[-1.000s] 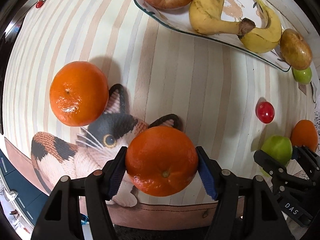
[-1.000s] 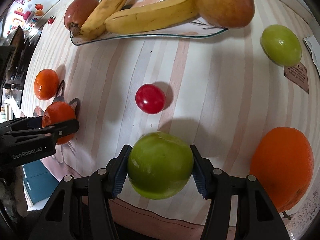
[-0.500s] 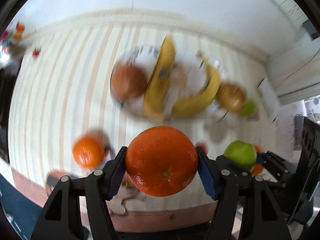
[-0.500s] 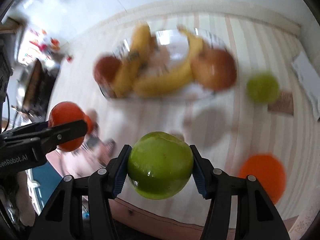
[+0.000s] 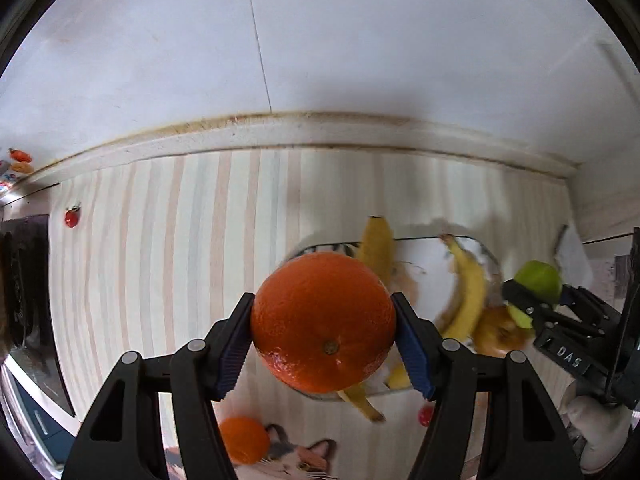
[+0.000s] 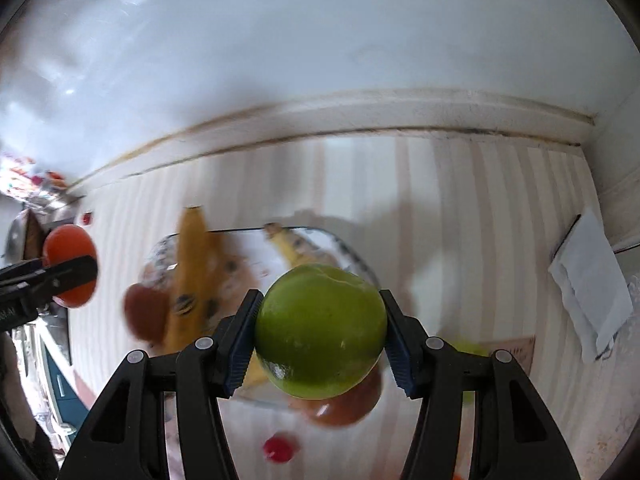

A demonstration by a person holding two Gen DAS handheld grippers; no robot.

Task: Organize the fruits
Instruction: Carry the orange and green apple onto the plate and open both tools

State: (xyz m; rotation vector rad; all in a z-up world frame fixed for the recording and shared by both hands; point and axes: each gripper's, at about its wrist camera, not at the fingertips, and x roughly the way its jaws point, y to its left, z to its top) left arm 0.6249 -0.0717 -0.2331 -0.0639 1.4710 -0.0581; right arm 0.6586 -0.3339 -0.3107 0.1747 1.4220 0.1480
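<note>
Left gripper [image 5: 324, 336] clamped on orange [image 5: 323, 322], held in air; right gripper [image 6: 320, 326] clamped on green apple [image 6: 320, 326], also aloft. Glass plate [image 5: 424, 240] with bananas [image 5: 466, 292] lies below and ahead of both. Right gripper sits nearer plate's right end, left nearer left end. Second orange [image 5: 244, 440] on table.

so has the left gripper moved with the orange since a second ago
Yes. The left gripper has lifted the orange off the cat mat and carried it over the glass plate.
</note>
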